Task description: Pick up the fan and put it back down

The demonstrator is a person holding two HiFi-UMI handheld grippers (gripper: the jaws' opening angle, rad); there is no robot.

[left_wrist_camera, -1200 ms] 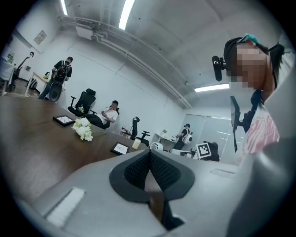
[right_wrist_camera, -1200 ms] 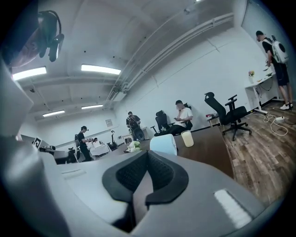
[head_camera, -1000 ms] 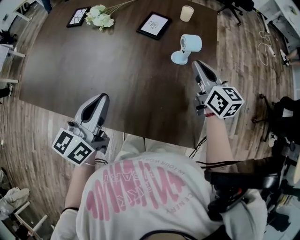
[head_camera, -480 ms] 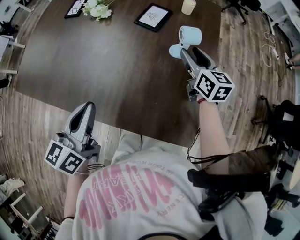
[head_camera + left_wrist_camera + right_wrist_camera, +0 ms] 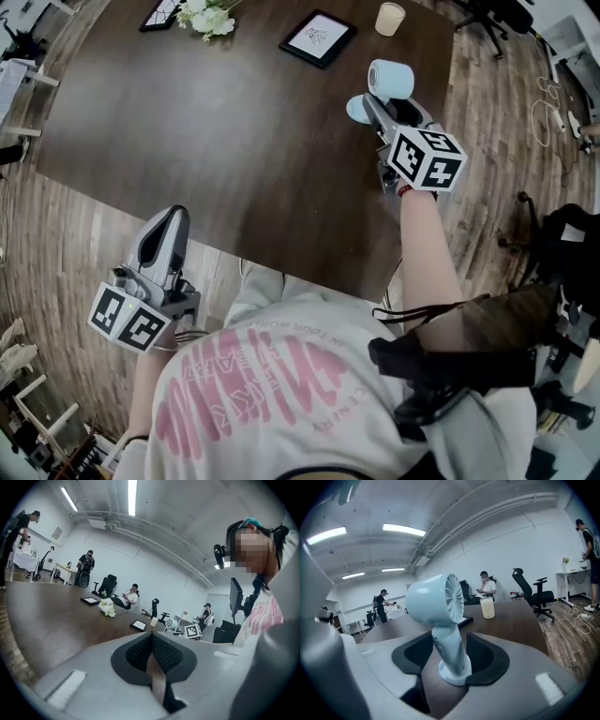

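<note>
A pale blue desk fan stands upright on the dark wooden table, near its right edge. My right gripper reaches level around it. In the right gripper view the fan's stem stands between the two dark pads with a gap on each side. Those jaws have just been opening and are open. My left gripper hangs off the table's near edge over the floor, and its jaws are shut on nothing. The left gripper view shows the fan small and far off.
At the table's far side lie a paper cup, a black-framed picture, white flowers and a second frame. Office chairs and seated and standing people are beyond the table. Wooden floor surrounds it.
My right gripper has moved forward and down to the fan, and its jaws have gone from shut to wide open around the stem. The left gripper has drawn back a little from the table's edge.
</note>
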